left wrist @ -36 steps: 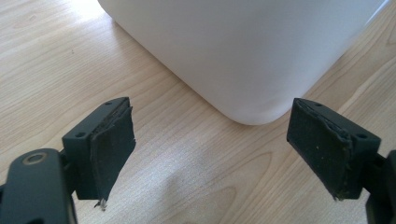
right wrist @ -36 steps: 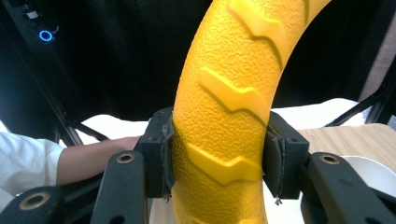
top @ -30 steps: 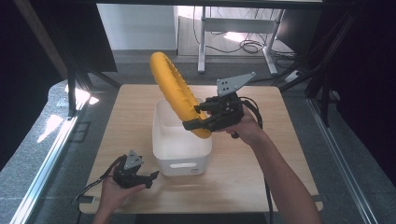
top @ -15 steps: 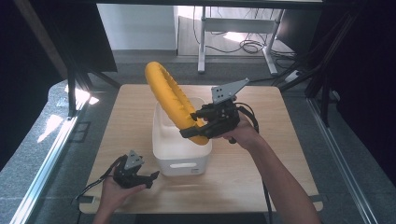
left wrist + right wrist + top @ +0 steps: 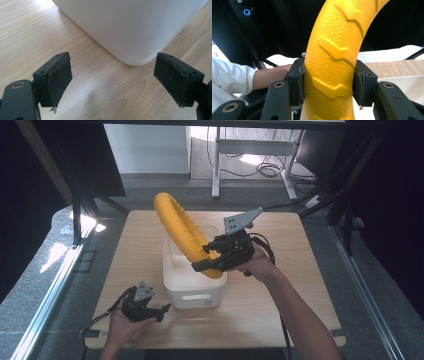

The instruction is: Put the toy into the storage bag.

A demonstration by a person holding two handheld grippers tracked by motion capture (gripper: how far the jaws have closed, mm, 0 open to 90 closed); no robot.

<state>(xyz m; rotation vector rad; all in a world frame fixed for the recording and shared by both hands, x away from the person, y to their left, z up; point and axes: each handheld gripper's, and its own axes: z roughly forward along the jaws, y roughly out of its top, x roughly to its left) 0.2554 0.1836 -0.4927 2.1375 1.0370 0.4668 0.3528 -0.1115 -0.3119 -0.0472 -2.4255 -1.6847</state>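
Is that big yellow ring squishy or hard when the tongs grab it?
Probably a bit squishy: the yellow ring looks slightly pinched between the right tongs. Its bumpy, ridged skin likely stops slipping. It seems light and fairly firm, since one hand holds it upright over the white bin without sagging.

The yellow ring (image 5: 334, 62) runs off the top of the right gripper view, its lower arc hidden inside the white bin (image 5: 172, 265); that bin's top is cropped in the left gripper view.
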